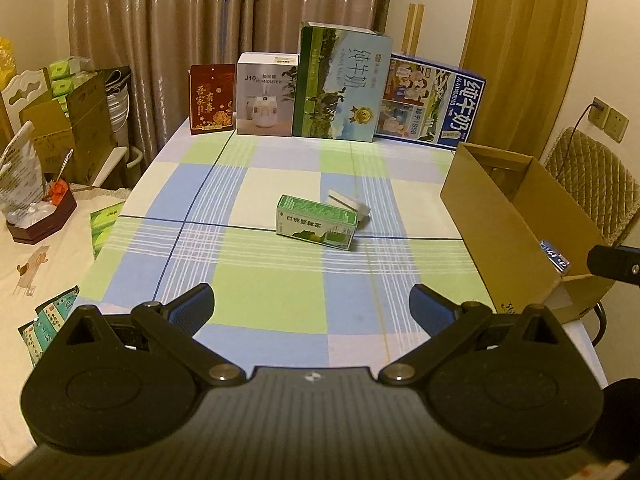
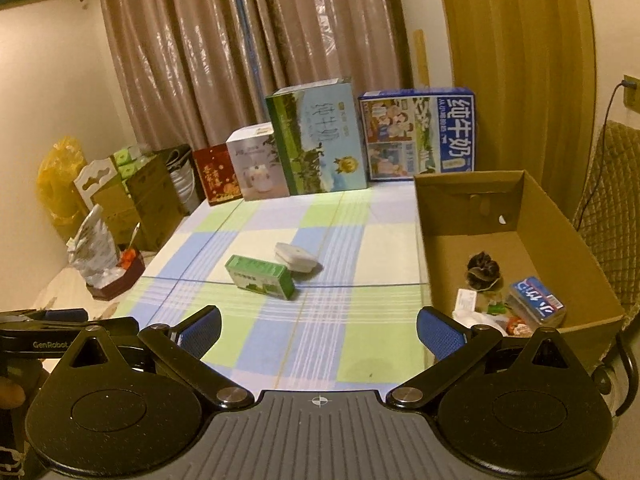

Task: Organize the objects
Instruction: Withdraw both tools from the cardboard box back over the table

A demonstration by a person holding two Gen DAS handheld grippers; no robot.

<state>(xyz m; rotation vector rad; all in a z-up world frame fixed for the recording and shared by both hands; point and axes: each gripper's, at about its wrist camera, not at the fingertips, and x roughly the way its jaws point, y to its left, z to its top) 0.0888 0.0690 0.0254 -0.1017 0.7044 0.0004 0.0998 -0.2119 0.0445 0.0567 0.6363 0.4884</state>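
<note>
Nearest the lens, we hold the left gripper (image 1: 310, 308) and right gripper (image 2: 319, 334) wide open and empty above the checked blue-and-green tablecloth (image 1: 280, 292). Mid-table lies the small green cardboard carton (image 1: 316, 221), touching the flat white plastic case (image 1: 349, 202) behind it. We judge the carton the next pick: approach along its length and close across its narrow sides, lifting clear of the case. Open cloth surrounds both; the open brown cardboard box (image 2: 568, 240) waits at the right edge, already part filled.
</note>
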